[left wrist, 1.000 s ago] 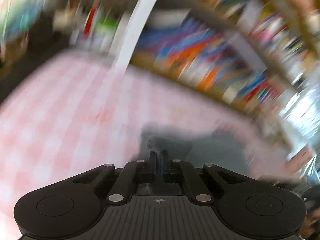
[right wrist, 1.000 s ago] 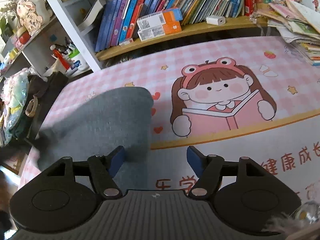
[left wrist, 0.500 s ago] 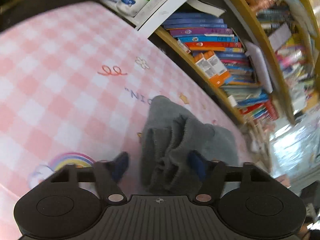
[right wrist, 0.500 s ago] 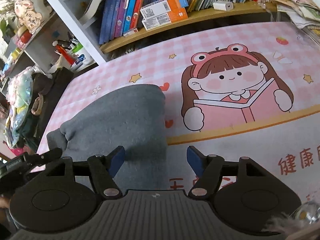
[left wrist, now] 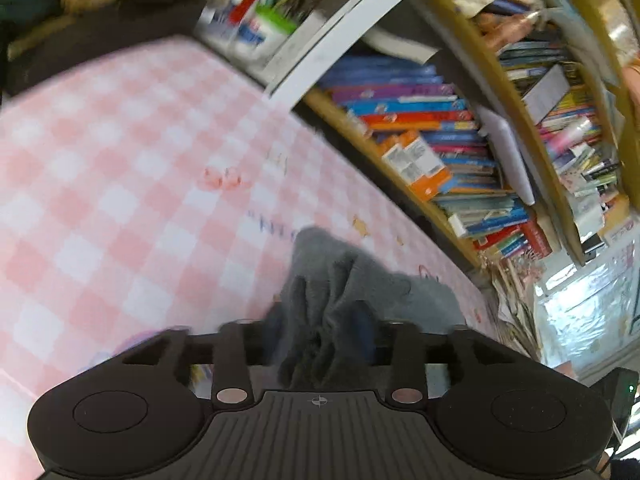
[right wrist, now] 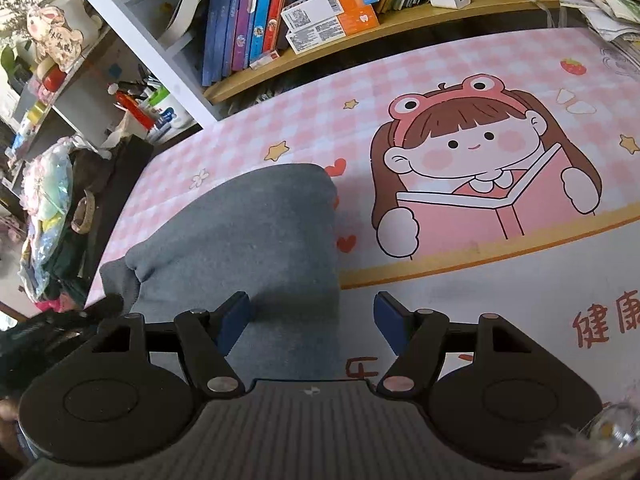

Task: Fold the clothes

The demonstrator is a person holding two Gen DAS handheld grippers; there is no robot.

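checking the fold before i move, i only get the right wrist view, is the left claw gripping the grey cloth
Observer: The left claw is opening, and the bunched end of the grey cloth sits between its jaws.
Operator: is that end lying flat
Observer: No, it stands up in crumpled ridges on the pink checked mat.
Operator: anything else near that claw
Observer: Only cloth and mat show there, though the left wrist view is blurred.
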